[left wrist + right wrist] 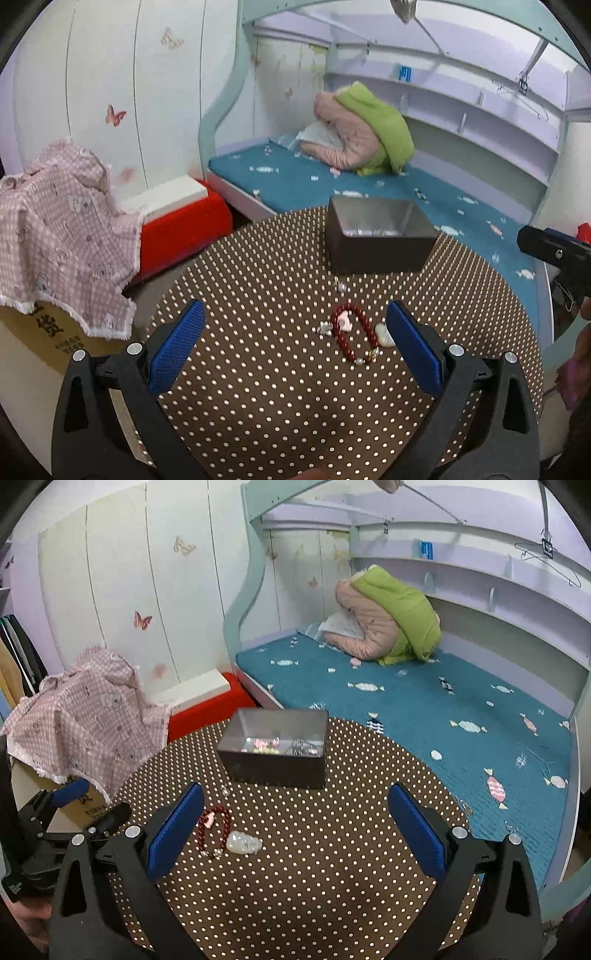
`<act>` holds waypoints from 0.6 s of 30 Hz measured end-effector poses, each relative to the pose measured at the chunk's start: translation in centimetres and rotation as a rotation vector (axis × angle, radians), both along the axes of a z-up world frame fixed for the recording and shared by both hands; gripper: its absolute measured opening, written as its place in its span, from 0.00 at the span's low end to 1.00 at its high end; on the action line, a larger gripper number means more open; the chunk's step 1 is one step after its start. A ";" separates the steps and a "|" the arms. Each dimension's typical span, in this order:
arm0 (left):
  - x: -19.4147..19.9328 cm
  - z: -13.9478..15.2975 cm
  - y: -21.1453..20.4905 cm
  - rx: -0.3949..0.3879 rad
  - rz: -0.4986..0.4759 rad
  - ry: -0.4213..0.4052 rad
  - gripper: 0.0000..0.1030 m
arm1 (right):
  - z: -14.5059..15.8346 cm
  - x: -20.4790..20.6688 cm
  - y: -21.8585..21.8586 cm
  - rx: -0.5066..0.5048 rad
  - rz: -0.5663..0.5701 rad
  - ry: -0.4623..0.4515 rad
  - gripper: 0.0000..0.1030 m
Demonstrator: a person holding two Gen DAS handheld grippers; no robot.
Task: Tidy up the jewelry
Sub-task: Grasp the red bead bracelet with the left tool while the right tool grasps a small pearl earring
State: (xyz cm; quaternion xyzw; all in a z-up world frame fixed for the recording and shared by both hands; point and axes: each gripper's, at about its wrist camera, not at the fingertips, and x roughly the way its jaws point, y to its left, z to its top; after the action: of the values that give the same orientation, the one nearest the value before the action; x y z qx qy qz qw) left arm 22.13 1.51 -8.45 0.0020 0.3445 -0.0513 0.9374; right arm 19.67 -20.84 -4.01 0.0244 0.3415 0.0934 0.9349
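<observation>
Box (376,236) contents hidden, left view

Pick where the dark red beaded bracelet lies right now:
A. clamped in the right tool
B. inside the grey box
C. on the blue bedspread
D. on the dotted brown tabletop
D: the dark red beaded bracelet lies flat on the dotted brown tabletop, in front of the grey rectangular box, untouched by either tool.

the dotted table (332,867) lay bare ahead of the right gripper (295,834), a wide lane running up to the grey box (273,764) standing across the far side. on the left the red bracelet (351,332) and a white trinket (384,334) sat just beside the left gripper (295,343), whose spread fingers (177,345) crowded that corner.
</observation>
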 end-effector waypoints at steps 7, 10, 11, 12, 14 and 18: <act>1.7 -3.1 -1.2 0.032 -0.012 0.068 0.95 | -2.0 0.6 0.0 0.009 -0.001 0.053 0.93; 2.7 -4.9 -2.1 0.051 -0.015 0.109 0.95 | -2.9 0.8 -0.2 0.014 0.000 0.077 0.93; 3.1 -5.6 -2.4 0.054 -0.014 0.131 0.95 | -3.2 0.9 -0.3 0.014 -0.001 0.083 0.93; 3.4 -6.1 -2.7 0.056 -0.013 0.145 0.95 | -3.3 0.9 -0.4 0.014 -0.001 0.087 0.93; 4.0 -7.2 -3.1 0.061 -0.008 0.172 0.95 | -3.7 1.2 -0.6 0.019 0.000 0.101 0.93; 5.1 -8.7 -3.6 0.059 -0.004 0.218 0.86 | -4.5 1.6 -0.7 0.026 0.003 0.121 0.93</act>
State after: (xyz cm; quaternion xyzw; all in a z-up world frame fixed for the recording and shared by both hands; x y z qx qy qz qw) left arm 27.22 -2.07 -17.20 0.0246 0.4457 -0.0429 0.8938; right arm 21.25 -21.54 -8.53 0.0418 0.3963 0.0974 0.9120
